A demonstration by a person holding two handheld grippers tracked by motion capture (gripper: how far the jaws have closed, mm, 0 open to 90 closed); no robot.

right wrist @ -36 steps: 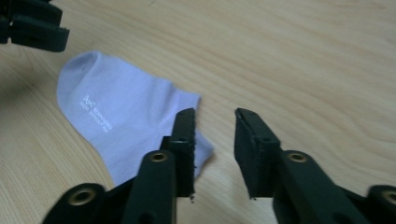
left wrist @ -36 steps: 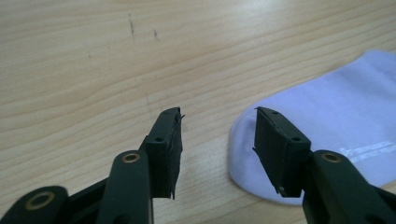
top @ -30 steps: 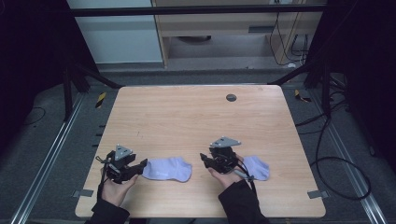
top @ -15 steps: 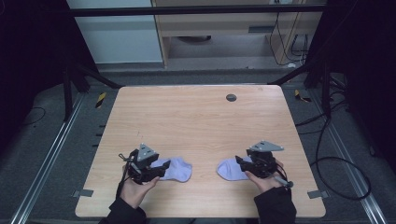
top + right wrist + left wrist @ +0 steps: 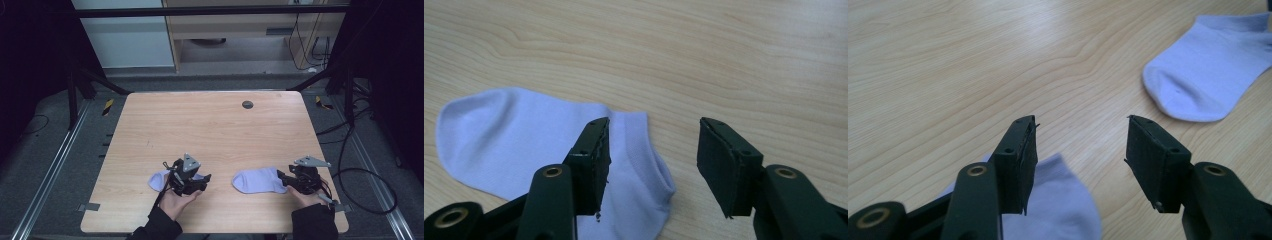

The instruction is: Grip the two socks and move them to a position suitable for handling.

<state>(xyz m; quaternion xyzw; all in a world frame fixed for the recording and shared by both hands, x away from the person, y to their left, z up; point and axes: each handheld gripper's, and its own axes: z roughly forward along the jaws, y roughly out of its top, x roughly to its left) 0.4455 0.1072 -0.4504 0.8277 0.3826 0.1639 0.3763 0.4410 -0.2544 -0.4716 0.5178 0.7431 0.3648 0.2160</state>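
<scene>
On the left of the worktop [image 5: 215, 130], near its front edge, my left gripper [image 5: 192, 181] rests low over the left sock [image 5: 159, 179], a pale lilac ankle sock lying flat on the wood. From above, the gripper covers the sock's right half, so just the rounded left end pokes out beyond my left hand [image 5: 177, 200]. In the left gripper view my left gripper [image 5: 1080, 142] is released, its black jaws standing well apart with bare wood between them, and the left sock [image 5: 1063, 205] lies under and just beside the jaw on that view's left; nothing is pinched.

Farther right lies the right sock [image 5: 259, 180], the same lilac, flat, with its rounded toe pointing toward the left gripper and a strip of bare worktop between the two socks. The left gripper view catches this sock [image 5: 1205, 75] too, up at its far right, toe end nearest.

At the right end, my right gripper [image 5: 295, 181] sits at the sock's cuff end, my right hand [image 5: 305, 196] behind it near the worktop's front right corner. In the right gripper view my right gripper [image 5: 654, 142] is also released, jaws wide. The right sock [image 5: 524, 135] spreads out to that view's left, its ribbed cuff running beneath one jaw, while the other jaw hangs over plain wood. Neither gripper holds anything.
</scene>
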